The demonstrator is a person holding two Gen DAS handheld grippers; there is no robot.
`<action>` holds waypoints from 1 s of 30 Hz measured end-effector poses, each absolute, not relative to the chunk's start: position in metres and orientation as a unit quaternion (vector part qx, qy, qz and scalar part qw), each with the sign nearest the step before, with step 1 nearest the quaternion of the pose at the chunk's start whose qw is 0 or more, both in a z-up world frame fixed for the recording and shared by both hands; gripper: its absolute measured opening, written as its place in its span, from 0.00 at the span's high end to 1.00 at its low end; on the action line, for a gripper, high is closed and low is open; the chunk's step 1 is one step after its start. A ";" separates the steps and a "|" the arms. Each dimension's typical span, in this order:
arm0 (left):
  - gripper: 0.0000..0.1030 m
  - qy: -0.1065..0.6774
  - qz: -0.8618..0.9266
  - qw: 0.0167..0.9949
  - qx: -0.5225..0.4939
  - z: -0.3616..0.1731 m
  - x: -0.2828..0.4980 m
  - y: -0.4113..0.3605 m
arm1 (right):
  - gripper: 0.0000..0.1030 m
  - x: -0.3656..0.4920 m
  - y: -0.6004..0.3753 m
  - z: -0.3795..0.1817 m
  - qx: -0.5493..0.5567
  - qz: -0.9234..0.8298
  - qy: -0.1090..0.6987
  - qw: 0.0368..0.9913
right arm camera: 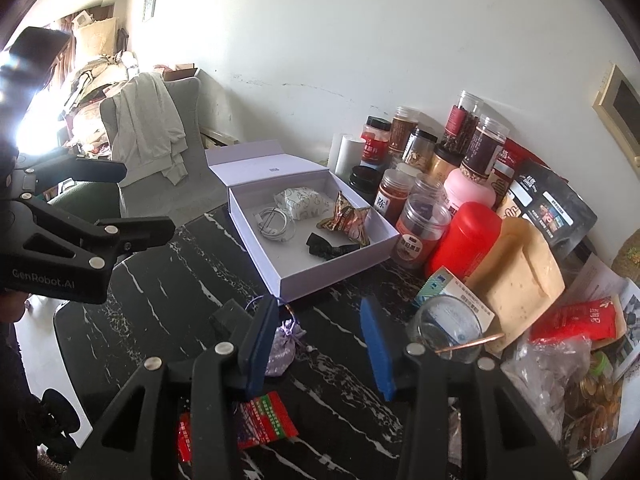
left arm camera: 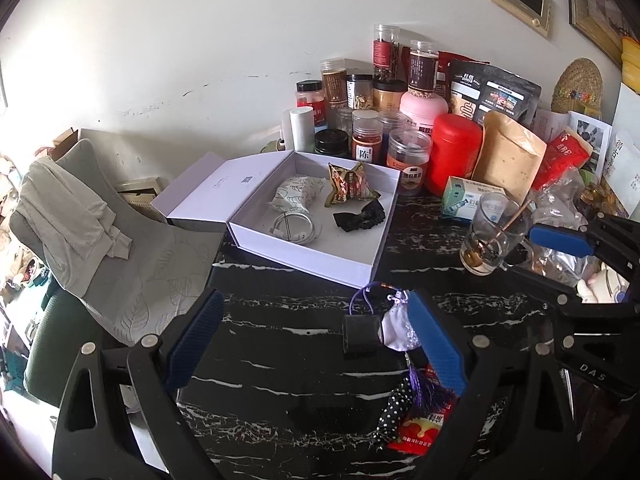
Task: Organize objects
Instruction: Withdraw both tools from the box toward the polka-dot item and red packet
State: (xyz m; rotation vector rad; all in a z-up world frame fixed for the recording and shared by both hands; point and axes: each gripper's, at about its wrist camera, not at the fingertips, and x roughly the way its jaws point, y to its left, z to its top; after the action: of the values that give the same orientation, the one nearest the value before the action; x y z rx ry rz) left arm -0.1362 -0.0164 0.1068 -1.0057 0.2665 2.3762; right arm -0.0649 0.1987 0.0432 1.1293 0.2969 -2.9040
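Black marble-veined table (left arm camera: 280,360) against a scuffed white wall (left arm camera: 180,40), grey chair (left arm camera: 132,248) draped with clothes at its end. Open white box (left arm camera: 352,256) mid-table (cable, packets, black bow inside), jars (left arm camera: 408,152) crowded behind. Left gripper (left arm camera: 316,340) jaws wide, empty. Right gripper (right arm camera: 320,344) parted, empty, over lilac pouch (right arm camera: 284,344).

I saw the open white cardboard box (left arm camera: 352,268) on the black marbled counter (left arm camera: 280,360), holding a coiled white cable (left arm camera: 298,228), a black fabric bow (left arm camera: 360,216), a crinkled snack packet (left arm camera: 350,184) and a white printed pouch (left arm camera: 296,196). A small lilac drawstring pouch (right arm camera: 284,344) lay just before it.
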 end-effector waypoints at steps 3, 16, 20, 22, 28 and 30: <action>0.10 0.104 0.880 0.273 -0.375 0.100 -0.117 -0.018 | 0.58 -0.048 0.197 0.036 0.364 -0.926 0.098 0.008; 0.10 0.106 0.860 0.292 -0.405 0.052 -0.062 -0.021 | 0.58 0.005 0.192 -0.003 0.386 -0.918 0.089 0.032; 0.10 0.110 0.852 0.298 -0.417 0.034 -0.057 -0.022 | 0.58 0.011 0.190 -0.021 0.402 -0.911 0.087 0.038; 0.10 0.108 0.848 0.299 -0.424 0.025 -0.056 -0.021 | 0.58 0.013 0.191 -0.030 0.410 -0.907 0.083 0.042; 0.10 0.110 0.840 0.302 -0.438 -0.006 -0.054 -0.020 | 0.58 0.015 0.188 -0.054 0.427 -0.900 0.070 0.057; 0.10 0.116 0.838 0.302 -0.439 -0.016 -0.054 -0.018 | 0.58 0.014 0.185 -0.063 0.436 -0.895 0.068 0.061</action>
State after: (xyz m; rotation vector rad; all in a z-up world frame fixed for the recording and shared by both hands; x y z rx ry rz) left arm -0.0541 -0.0179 -0.0159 -1.1640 0.3086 2.2220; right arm 0.0144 0.1851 -0.0634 1.3205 0.2047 -2.7083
